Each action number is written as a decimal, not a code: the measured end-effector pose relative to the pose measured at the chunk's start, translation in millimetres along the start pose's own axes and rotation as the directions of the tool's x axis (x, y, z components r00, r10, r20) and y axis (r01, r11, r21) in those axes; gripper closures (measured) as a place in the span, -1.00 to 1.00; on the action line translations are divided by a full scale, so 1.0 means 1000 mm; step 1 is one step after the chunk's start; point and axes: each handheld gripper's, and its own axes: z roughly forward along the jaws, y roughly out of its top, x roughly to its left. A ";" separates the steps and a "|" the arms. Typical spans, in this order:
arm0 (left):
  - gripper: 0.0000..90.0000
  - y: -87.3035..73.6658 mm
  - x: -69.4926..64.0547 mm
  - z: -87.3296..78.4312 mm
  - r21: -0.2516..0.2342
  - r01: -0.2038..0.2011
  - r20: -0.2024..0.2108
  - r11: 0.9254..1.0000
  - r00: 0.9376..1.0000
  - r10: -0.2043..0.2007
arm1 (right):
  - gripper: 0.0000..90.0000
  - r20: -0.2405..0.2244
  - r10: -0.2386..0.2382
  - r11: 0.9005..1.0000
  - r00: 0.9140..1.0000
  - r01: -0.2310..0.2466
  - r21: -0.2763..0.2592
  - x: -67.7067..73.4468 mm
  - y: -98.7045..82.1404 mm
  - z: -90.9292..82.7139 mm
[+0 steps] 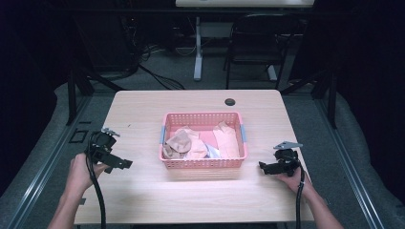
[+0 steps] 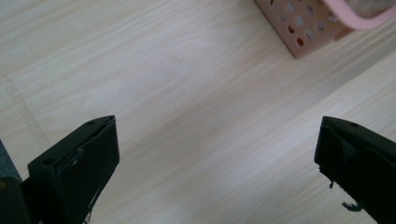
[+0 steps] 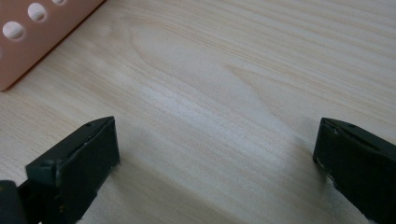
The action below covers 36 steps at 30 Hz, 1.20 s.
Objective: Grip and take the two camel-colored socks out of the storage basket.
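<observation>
High view: one pink basket (image 1: pixel 204 163) stands at the middle of the desk (image 1: pixel 143 109), its long axis parallel to the near edge. It holds a loose heap of cloths (image 1: pixel 196 142) in tan and pink shades; an exact count of pieces cannot be made, since they overlap.

Two claws are present, one per hand, both over the near half of the desk.

- Left claw (image 1: pixel 125 163): near the left edge, jaws spread and empty, aimed toward the basket. In the left gripper view, bare desk lies between the jaws and a corner of the basket (image 2: pixel 303 28) sits ahead at the upper right.
- Right claw (image 1: pixel 262 166): near the right edge, jaws spread and empty, aimed toward the basket. In the right gripper view, the basket wall (image 3: pixel 37 32) sits ahead at the upper left.

Governing relation: the basket lies between the two claws, inward of each, so the cloths are to the right of the left claw and to the left of the right claw. The right claw tip appears closer to the basket than the left. Neither claw touches the basket or its contents.

Assessment: a reach into the basket would require either claw to rise over the rim before descending onto a cloth.
</observation>
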 end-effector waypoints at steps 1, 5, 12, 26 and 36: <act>-1.00 0.009 -0.001 -0.004 0.000 -0.014 -0.003 1.000 1.000 0.014 | -1.00 0.003 -0.001 1.000 1.000 0.001 0.001 0.000 0.000 0.000; -1.00 0.022 -0.004 -0.008 0.004 -0.036 -0.005 0.999 0.999 0.036 | -1.00 0.004 -0.001 1.000 1.000 0.001 0.001 0.000 0.000 0.000; -0.99 0.050 -0.010 -0.015 0.023 -0.077 -0.011 0.997 0.997 0.077 | -1.00 0.001 0.000 1.000 1.000 0.000 -0.001 0.000 0.000 0.000; -0.99 0.098 -0.023 -0.013 0.044 -0.129 0.007 0.991 0.992 0.129 | -1.00 0.004 -0.001 1.000 1.000 0.001 0.000 0.000 0.000 0.000; -0.99 0.136 -0.043 0.000 0.091 -0.204 0.033 0.975 0.979 0.202 | -1.00 0.000 -0.001 1.000 1.000 0.001 -0.005 0.000 0.000 0.000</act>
